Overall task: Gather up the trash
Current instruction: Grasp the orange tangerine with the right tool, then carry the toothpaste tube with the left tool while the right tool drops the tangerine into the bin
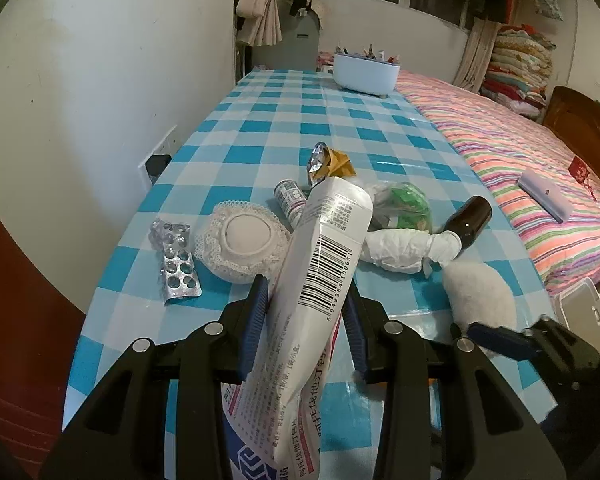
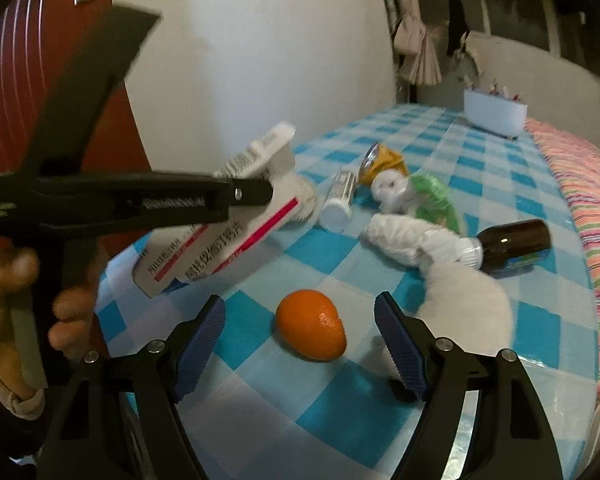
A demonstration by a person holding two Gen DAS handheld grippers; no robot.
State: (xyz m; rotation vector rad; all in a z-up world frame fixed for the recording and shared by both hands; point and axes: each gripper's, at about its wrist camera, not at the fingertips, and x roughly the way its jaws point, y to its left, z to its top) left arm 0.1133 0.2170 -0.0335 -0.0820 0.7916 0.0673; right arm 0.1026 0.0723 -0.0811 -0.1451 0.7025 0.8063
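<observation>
Barcode "6949384100651" on white medicine box
</observation>
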